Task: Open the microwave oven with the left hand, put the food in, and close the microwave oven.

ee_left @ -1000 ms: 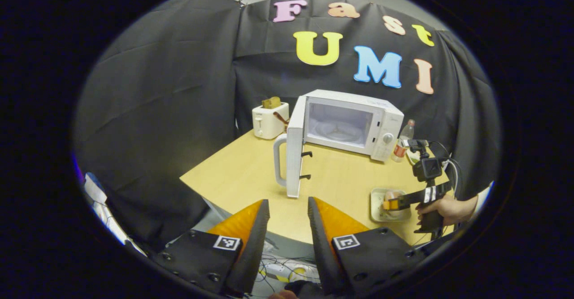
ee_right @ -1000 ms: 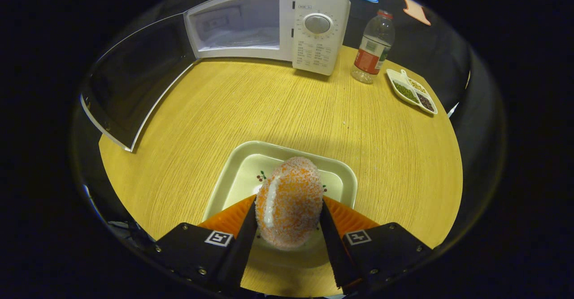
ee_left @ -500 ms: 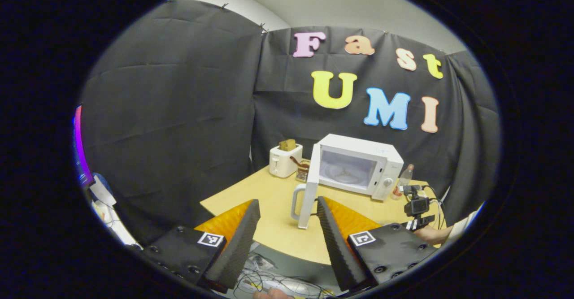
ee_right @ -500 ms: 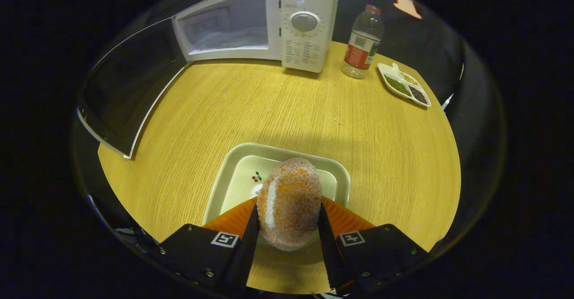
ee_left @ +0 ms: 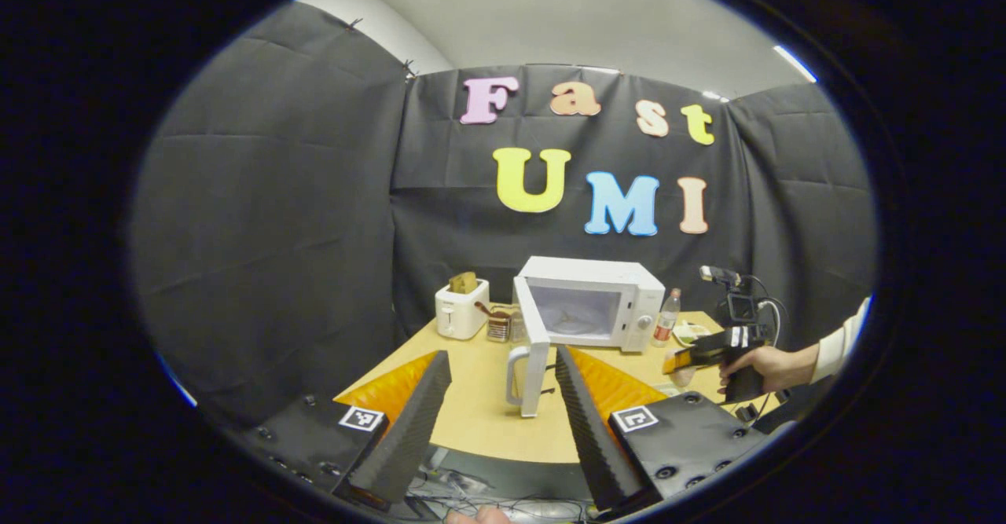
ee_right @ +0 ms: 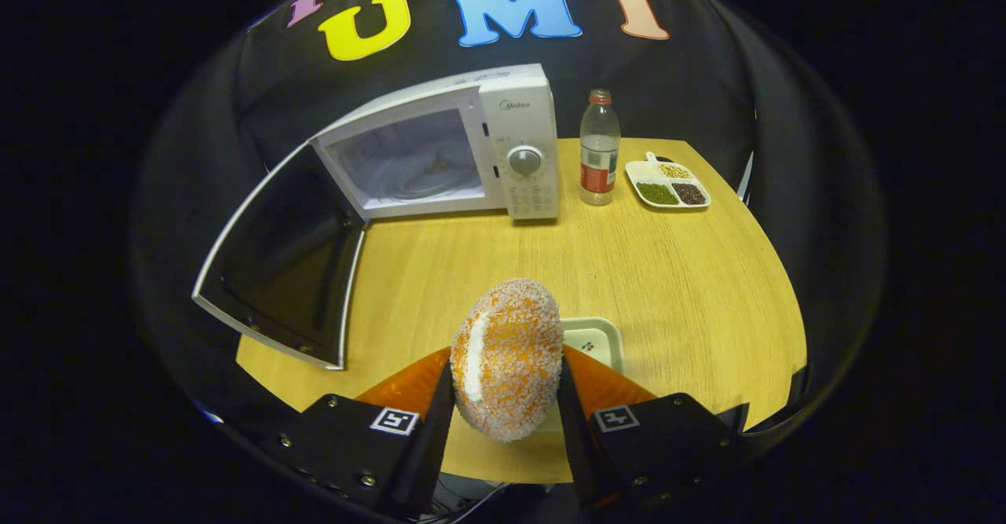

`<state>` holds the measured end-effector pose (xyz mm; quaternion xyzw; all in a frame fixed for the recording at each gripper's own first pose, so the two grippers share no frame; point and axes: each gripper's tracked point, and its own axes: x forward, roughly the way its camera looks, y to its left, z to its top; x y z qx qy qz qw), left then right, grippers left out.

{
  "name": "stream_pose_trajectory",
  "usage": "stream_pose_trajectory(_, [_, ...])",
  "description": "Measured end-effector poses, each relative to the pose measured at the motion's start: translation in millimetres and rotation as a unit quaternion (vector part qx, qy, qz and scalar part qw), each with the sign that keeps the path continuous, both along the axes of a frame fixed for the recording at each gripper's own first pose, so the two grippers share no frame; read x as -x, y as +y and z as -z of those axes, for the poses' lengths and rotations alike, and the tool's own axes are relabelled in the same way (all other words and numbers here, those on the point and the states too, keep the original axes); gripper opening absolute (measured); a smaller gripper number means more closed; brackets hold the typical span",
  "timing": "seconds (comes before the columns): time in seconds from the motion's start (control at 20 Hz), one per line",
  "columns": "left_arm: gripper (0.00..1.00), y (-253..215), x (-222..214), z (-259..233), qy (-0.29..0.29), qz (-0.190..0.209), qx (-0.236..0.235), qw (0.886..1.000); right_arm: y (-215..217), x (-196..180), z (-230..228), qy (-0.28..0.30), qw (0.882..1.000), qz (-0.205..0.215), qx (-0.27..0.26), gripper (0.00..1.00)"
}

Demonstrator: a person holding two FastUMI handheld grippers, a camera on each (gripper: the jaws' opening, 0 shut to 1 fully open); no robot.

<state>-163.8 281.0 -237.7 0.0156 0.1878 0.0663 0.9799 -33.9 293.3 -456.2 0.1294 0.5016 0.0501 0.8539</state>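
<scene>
Microwave [ee_right: 440, 155] boxy, door ajar; right gripper [ee_right: 505, 398] pinching sugary doughnut [ee_right: 507, 355]; left gripper [ee_left: 499, 414] spread.

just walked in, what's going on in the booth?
A person is loading a microwave using two handheld grippers. Its door stands wide open and the cavity looks empty. The right gripper is shut on a sugared orange pastry, held above the small tray on the table. The left gripper is open, holding nothing, back from the table's near edge.
</scene>
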Motion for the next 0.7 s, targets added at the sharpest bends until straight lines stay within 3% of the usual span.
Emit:
stream_pose_trajectory(0.1, [0.85,13,2,-8,-0.011,-0.006,0.005,1.0,20,-11,-14,-0.008,1.0,0.008,-0.018,0.66])
stream_pose_trajectory(0.15, [0.9,16,3,-9,-0.015,-0.01,0.013,1.0,31,-17,-19,-0.011,0.999,0.012,-0.031,0.66])
stream_pose_trajectory(0.2, [0.85,18,5,-11,-0.017,-0.017,0.022,0.999,42,-24,-24,-0.014,0.999,0.018,-0.044,0.66])
stream_pose_trajectory(0.3, [0.85,22,10,-9,-0.017,-0.024,0.03,0.999,60,-38,-30,-0.022,0.998,0.025,-0.061,0.66])
stream_pose_trajectory(0.5, [0.84,33,13,-8,-0.008,-0.034,0.006,0.999,93,-65,-32,-0.034,0.996,0.022,-0.086,0.66])
stream_pose_trajectory(0.55, [0.89,33,12,-7,-0.006,-0.037,0.003,0.999,100,-70,-30,-0.033,0.995,0.024,-0.094,0.66])
stream_pose_trajectory(0.65, [0.85,36,7,-1,-0.001,-0.047,0.004,0.999,112,-85,-23,-0.032,0.993,0.033,-0.111,0.66])
stream_pose_trajectory(0.7, [0.9,38,2,2,0.003,-0.055,0.004,0.998,118,-95,-20,-0.032,0.992,0.036,-0.119,0.66])
